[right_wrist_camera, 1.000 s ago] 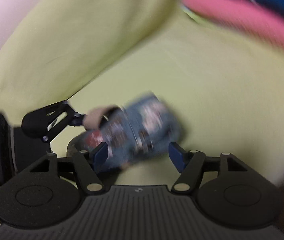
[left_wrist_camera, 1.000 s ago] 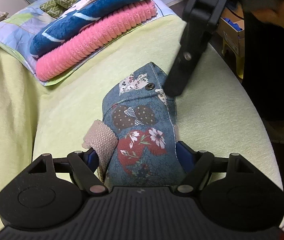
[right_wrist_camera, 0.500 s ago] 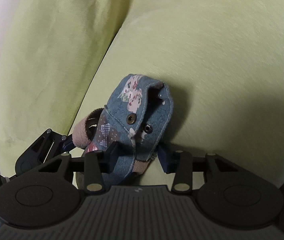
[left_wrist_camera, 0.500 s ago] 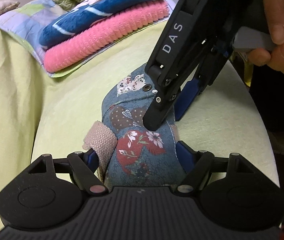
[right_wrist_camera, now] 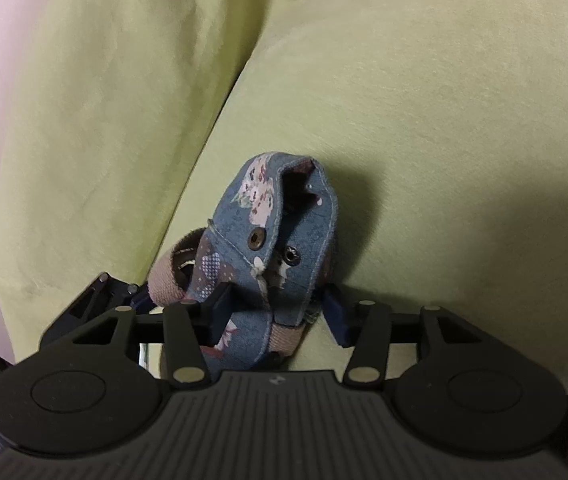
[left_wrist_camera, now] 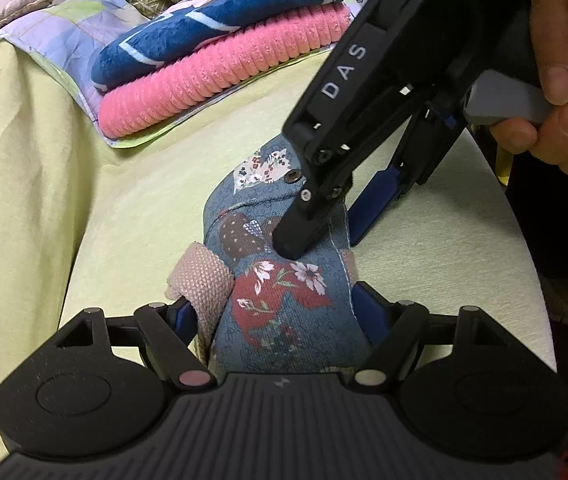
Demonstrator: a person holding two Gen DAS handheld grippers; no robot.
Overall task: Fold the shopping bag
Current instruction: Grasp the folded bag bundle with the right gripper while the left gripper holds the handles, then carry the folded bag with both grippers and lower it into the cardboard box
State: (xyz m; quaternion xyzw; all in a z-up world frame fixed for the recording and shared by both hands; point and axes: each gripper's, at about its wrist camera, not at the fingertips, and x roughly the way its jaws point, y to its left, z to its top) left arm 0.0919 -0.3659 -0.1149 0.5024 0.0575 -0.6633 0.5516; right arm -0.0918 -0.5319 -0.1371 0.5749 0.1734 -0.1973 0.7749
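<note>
Denim shopping bag (left_wrist_camera: 284, 304) bundled on yellow-green cushion (left_wrist_camera: 423, 248), left gripper (left_wrist_camera: 274, 316) clamped on it at 6 o'clock, right gripper (left_wrist_camera: 319, 226) straddling it, jaws opening, apparently touching the cloth.

the folded shopping bag (left_wrist_camera: 284, 280) lay on the sofa seat (left_wrist_camera: 423, 248), between the fingers of the left gripper (left_wrist_camera: 274, 314). the right gripper (left_wrist_camera: 317, 236) stood over the bag's far half, its opening jaws astride the fold. behind, towards the left, stacked towels (left_wrist_camera: 220, 52) rested on a quilt (left_wrist_camera: 60, 36).
</note>
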